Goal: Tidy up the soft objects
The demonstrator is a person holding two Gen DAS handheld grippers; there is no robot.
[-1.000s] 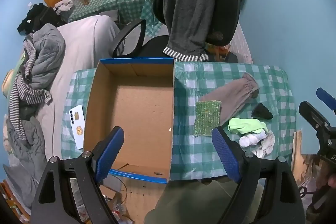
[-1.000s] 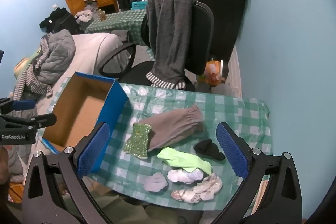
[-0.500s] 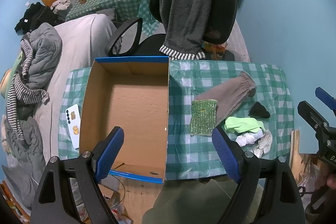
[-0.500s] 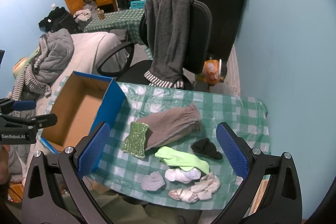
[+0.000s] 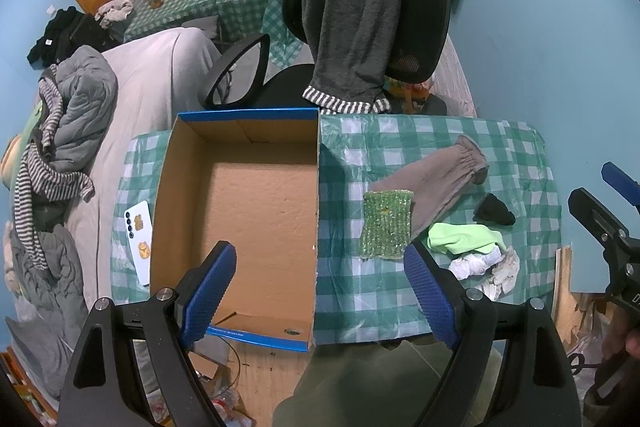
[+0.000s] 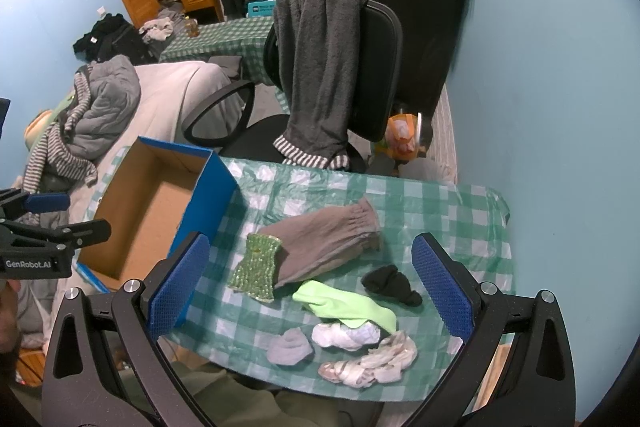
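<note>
Both pairs of tongs have drawn slightly back from the tabletop [image 5: 516, 143] since a second ago, so the box and cloths sit a little smaller and lower in each view. Left tongs [image 5: 320, 287] hang spread wide with nothing between the blue pads, above the near edge of the open cardboard box [image 5: 256, 211], whose brown floor lies straight ahead of them. Right tongs [image 6: 308, 283] are likewise spread wide and carry nothing, held over the soft things.

Ahead of the right tongs and between their pads lie a sparkly green cloth [image 6: 256, 269] and a brown sleeve-like piece [image 6: 328, 247], the brown one touching and partly tucked under the green one's edge. Nearer the tongs sits a lime green cloth [image 6: 344, 307], overlapping a white bundle [image 6: 346, 335]. A grey sock [image 6: 290, 347] lies just to the left of that bundle, a mottled pale rag [image 6: 372, 363] just below it, and a black sock [image 6: 392, 285] toward the right pad. A white phone [image 5: 138, 235] rests beside the box, left of the left tongs.
</note>
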